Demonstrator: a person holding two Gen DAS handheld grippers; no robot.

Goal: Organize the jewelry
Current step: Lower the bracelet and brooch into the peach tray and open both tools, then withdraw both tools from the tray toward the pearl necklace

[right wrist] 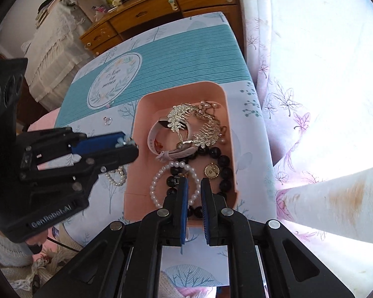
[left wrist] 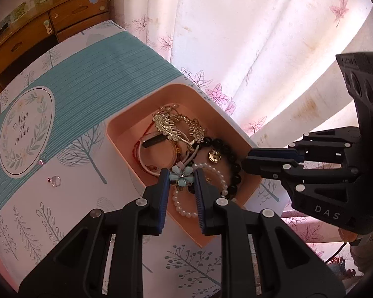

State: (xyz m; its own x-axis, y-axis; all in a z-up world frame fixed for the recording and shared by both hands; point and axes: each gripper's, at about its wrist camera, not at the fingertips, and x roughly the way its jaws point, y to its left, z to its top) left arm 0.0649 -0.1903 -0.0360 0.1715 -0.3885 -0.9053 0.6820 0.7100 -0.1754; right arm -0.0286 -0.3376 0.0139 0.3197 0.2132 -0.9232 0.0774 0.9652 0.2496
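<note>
A pink tray [left wrist: 126, 126] [right wrist: 146, 104] on the patterned table holds jewelry: gold hair combs [left wrist: 166, 124] [right wrist: 184, 119], a pale watch strap [right wrist: 159, 136], a black bead bracelet [left wrist: 226, 146] [right wrist: 223, 161] with a gold charm [left wrist: 214, 156] [right wrist: 211, 170], and a pearl bracelet [right wrist: 156, 181]. My left gripper [left wrist: 182, 176] [right wrist: 126, 144] is shut on a blue flower piece [left wrist: 182, 175] with pearls hanging below it [left wrist: 184, 211], at the tray's near left wall. My right gripper [right wrist: 194, 186] [left wrist: 251, 160] hovers over the tray's near end, jaws slightly apart and empty.
Two small rings [left wrist: 54, 180] [left wrist: 41, 162] lie on the tablecloth left of the tray. A wooden dresser [left wrist: 37, 32] [right wrist: 161, 7] stands beyond the table. A leaf-print curtain [left wrist: 248, 49] [right wrist: 310, 74] hangs along the table's right edge.
</note>
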